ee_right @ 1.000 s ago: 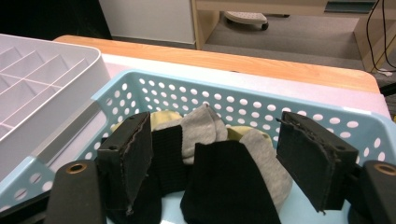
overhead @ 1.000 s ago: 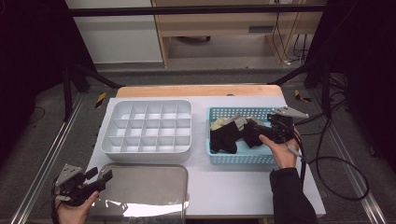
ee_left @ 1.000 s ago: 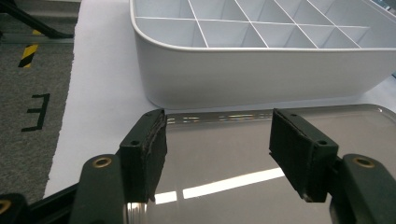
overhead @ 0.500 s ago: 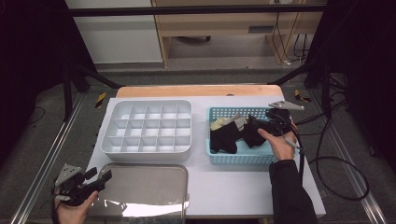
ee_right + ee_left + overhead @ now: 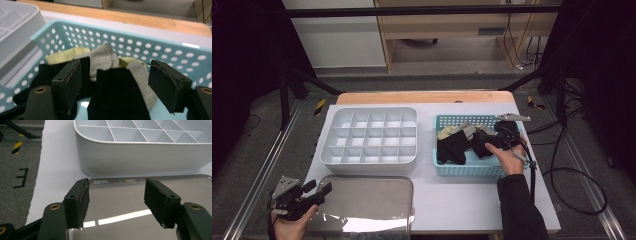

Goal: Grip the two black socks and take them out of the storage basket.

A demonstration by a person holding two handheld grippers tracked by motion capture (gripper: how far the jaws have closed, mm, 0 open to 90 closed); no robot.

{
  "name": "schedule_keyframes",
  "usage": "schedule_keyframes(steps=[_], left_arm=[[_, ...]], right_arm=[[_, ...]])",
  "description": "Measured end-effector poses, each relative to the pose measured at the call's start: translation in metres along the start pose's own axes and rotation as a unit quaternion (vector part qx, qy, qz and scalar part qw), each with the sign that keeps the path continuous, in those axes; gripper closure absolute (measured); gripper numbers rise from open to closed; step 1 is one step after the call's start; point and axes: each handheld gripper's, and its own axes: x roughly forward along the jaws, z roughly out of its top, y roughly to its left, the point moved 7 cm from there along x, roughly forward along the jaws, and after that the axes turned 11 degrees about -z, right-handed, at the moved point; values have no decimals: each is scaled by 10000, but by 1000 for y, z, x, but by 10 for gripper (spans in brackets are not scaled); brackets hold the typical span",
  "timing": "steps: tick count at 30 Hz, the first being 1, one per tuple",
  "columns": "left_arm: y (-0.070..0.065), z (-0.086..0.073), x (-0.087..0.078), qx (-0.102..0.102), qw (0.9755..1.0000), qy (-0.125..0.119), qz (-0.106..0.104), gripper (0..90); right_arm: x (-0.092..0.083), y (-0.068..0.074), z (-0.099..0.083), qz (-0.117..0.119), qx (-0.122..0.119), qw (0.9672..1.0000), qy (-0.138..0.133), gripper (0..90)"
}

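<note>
The right gripper is hanging wide open over a black sock lying in the blue basket; the left gripper is hovering wide above the steel tray.

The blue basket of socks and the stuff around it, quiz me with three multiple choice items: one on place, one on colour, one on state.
1. Where is the right hand-held gripper?
A. Over the blue basket
B. Over the white divided tray
C. Over the metal tray

2. What colour is the sock between its jaws?
A. Yellow
B. Black
C. Red

3. How do the left hand-held gripper jaws stand?
A. Shut on a sock
B. Shut on nothing
C. Open

Answers: 1 A, the high view shows it at the basket; 2 B, the right gripper view shows black cloth; 3 C, a wide gap, nothing held.
</note>
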Motion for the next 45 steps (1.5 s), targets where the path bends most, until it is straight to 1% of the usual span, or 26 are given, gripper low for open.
schedule_keyframes(steps=[2, 4, 5, 6, 10, 12, 15, 19, 22, 23, 26, 28, 29, 31, 35, 37, 38, 39, 41, 43, 45], left_arm=[[0, 0, 0, 2, 10000, 5, 2, 363], [0, -1, 1, -3, 10000, 4, 3, 363], [0, -1, 1, -9, 10000, 8, 4, 364], [0, -1, 1, -11, 10000, 14, 3, 364], [1, -2, 2, -3, 10000, 48, 15, 364], [1, -2, 3, -2, 10000, 61, 13, 364], [1, -3, 3, -6, 10000, 71, 7, 365], [1, -3, 4, -1, 10000, 82, 9, 365], [1, -4, 4, -3, 10000, 83, 8, 366], [1, -4, 4, -4, 10000, 81, 10, 366], [1, -3, 4, -2, 10000, 72, 13, 368], [1, -3, 4, -1, 10000, 72, 16, 370], [1, -3, 4, 1, 10000, 71, 14, 370], [2, -3, 4, -2, 10000, 70, 19, 370], [1, -3, 3, 8, 10000, 69, 16, 370], [2, -3, 3, 7, 10000, 68, 16, 371], [2, -3, 3, 6, 10000, 63, 19, 371], [2, -3, 3, 3, 10000, 69, 20, 371], [3, -4, 4, 8, 10000, 78, 26, 371], [3, -4, 4, 14, 10000, 90, 28, 371], [3, -4, 5, 15, 9999, 103, 26, 371]], right_arm=[[3, 0, -6, 9, -4, 9999, 121, 235], [5, 0, -10, -37, -59, 9997, 222, 227], [6, -1, -12, -50, -72, 9997, 211, 223], [7, 0, -14, -37, -27, 9996, 272, 223], [10, 0, -19, -44, -10, 9995, 318, 212], [13, 0, -23, -31, 22, 9990, 439, 201], [14, 0, -26, -27, 59, 9984, 555, 189], [15, 1, -27, -45, -5, 9982, 591, 181], [16, 4, -31, -8, -77, 9975, 698, 199], [16, 5, -31, -7, -119, 9977, 661, 214], [12, 6, -26, 25, -7, 9991, 432, 234], [8, 3, -19, -29, 8, 9996, 285, 238], [6, 1, -15, -43, 52, 9998, 193, 239], [2, -2, -7, -49, 71, 9999, 104, 244], [-1, -5, 9, 27, 54, 10000, -76, 241], [0, -7, 16, 63, 41, 9998, -177, 239], [1, -7, 18, 118, 47, 9997, -208, 239], [3, -7, 20, 160, 70, 9995, -247, 237], [8, -9, 21, 211, 27, 9993, -294, 235], [14, -10, 21, 273, 58, 9992, -291, 235], [20, -12, 18, 276, 52, 9993, -240, 239]])
